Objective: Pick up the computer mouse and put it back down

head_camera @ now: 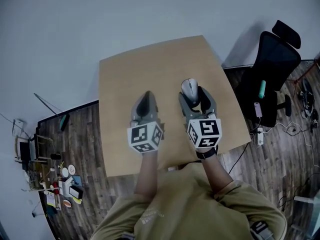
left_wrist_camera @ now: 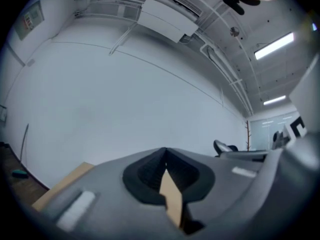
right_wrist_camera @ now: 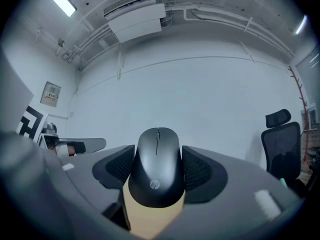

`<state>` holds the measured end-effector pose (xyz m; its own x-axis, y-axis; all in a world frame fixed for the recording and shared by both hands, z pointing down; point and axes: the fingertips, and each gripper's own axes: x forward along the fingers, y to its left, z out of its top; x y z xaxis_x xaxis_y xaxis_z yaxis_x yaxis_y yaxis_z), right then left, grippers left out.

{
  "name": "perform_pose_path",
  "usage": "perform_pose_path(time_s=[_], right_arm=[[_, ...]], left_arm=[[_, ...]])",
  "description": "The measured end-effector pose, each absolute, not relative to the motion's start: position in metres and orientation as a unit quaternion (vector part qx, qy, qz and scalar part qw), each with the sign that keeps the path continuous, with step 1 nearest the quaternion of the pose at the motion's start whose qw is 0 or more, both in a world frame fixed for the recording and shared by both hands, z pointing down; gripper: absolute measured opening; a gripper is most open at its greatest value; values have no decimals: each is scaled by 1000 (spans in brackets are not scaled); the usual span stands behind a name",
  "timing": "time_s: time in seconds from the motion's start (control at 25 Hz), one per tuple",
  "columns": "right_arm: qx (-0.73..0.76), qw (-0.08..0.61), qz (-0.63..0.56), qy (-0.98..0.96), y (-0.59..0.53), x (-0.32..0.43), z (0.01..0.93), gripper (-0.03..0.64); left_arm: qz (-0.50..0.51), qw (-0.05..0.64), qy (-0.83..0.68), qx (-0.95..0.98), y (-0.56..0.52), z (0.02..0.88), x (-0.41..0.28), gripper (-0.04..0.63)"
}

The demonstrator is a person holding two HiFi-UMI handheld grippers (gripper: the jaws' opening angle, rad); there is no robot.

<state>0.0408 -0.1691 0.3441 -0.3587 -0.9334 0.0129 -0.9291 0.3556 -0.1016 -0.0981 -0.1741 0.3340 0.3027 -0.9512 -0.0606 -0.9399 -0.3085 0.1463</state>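
Observation:
A dark grey computer mouse (right_wrist_camera: 157, 166) with a scroll wheel is clamped between the ribbed pads of my right gripper (right_wrist_camera: 157, 170), held level above the table. In the head view the mouse (head_camera: 189, 88) sticks out beyond the right gripper (head_camera: 192, 98) over the wooden table (head_camera: 125, 79). My left gripper (head_camera: 145, 102) hangs beside it to the left, also level. In the left gripper view its jaws meet at their tips (left_wrist_camera: 165, 159) with nothing between them.
The square wooden table stands against a white wall. A black office chair (head_camera: 274, 66) stands on the right. Small items and cables (head_camera: 62, 181) clutter the wooden floor at lower left. A white power strip (head_camera: 259, 135) lies by the table's right corner.

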Motion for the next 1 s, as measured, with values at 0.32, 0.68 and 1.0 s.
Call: perform_pose_path(time_s=[0.32, 0.68, 1.0], right_arm=[[-488, 22, -66, 870, -192, 23, 343, 298], [-393, -11, -127, 910, -198, -52, 397, 298], [-358, -87, -124, 922, -206, -163, 459, 298]], left_arm=[[-32, 32, -662, 748, -167, 341, -104, 0], [10, 47, -729, 683, -134, 376, -150, 0], [7, 79, -750, 656, -141, 414, -255, 0]])
